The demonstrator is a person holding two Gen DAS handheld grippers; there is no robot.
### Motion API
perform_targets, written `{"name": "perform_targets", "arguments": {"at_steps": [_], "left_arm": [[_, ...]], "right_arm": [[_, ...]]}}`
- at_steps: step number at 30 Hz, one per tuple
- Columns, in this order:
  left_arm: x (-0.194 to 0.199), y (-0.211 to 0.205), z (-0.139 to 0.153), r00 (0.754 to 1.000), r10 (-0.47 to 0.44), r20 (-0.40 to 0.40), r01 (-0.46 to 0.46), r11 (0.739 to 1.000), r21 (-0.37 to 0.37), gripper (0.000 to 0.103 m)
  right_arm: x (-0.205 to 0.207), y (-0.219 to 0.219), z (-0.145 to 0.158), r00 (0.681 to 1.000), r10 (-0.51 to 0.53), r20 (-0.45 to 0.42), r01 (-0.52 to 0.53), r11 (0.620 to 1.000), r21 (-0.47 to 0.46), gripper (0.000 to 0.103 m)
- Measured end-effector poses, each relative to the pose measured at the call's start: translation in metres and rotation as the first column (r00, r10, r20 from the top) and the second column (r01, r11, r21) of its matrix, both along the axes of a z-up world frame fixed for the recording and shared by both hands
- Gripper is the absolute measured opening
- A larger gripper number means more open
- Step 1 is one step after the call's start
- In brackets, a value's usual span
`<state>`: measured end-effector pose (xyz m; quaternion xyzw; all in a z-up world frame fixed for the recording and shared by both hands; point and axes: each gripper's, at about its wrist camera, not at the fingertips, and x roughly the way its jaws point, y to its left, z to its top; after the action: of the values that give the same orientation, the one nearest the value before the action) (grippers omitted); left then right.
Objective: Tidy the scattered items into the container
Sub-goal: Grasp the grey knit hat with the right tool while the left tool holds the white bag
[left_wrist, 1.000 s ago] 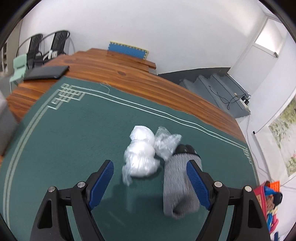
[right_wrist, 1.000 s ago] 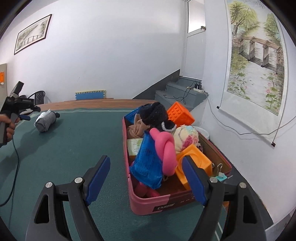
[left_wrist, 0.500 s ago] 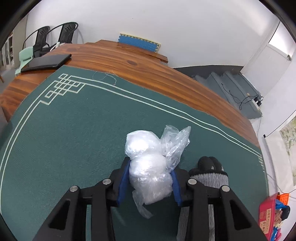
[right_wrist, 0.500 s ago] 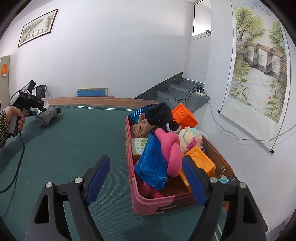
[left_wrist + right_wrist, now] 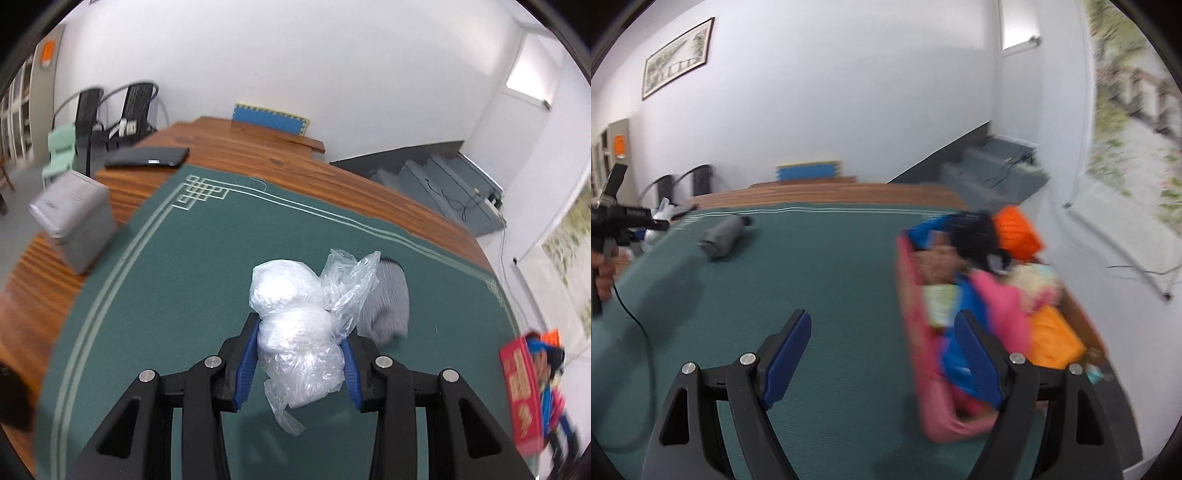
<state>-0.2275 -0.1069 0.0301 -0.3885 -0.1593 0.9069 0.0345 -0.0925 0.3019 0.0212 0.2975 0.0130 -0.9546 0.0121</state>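
The left gripper (image 5: 299, 363) has its jaws closed tight on a crinkled clear plastic bag bundle (image 5: 295, 332), blue pads pressing both sides, the bundle's loose tail hanging below. Just behind the bundle a rolled grey sock (image 5: 388, 306) lies on the green mat (image 5: 147, 295) that covers the wooden counter (image 5: 314, 173). A grey box (image 5: 74, 225) stands at the mat's left edge.

The right gripper (image 5: 882, 362) has its jaws spread wide with nothing between them, above the mat. To their right sits the pink container (image 5: 923, 362), heaped with an orange block (image 5: 1052, 339), blue packet (image 5: 956, 354) and other blurred items.
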Motion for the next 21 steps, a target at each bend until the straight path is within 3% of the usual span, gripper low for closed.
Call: {"name": "perform_targets", "arguments": {"at_steps": [4,9,13,21], "left_arm": [[0.043,0.002,0.012,0.998,-0.025,-0.050,0.024,0.999,-0.021,0.042],[0.070,0.000,0.021,0.994,-0.019,-0.111,0.014,0.998,-0.053,0.042],[0.062,-0.010,0.017,0.994,-0.022,-0.110,0.020,0.999,-0.026,0.042],[0.046,-0.019,-0.004,0.998,-0.005,-0.065,0.005,1.000,0.002,0.042]], "right_arm": [[-0.048,-0.052,0.013,0.991,0.121,0.048,-0.117,0.989,-0.086,0.083],[-0.129,-0.126,0.003,0.960,0.234,0.152,-0.198,0.955,-0.221,0.083],[-0.175,-0.167,-0.015,0.943,0.276,0.188,-0.215,0.932,-0.292,0.083],[-0.257,-0.212,-0.061,0.901,0.303,0.309,-0.149,0.888,-0.435,0.083]]}}
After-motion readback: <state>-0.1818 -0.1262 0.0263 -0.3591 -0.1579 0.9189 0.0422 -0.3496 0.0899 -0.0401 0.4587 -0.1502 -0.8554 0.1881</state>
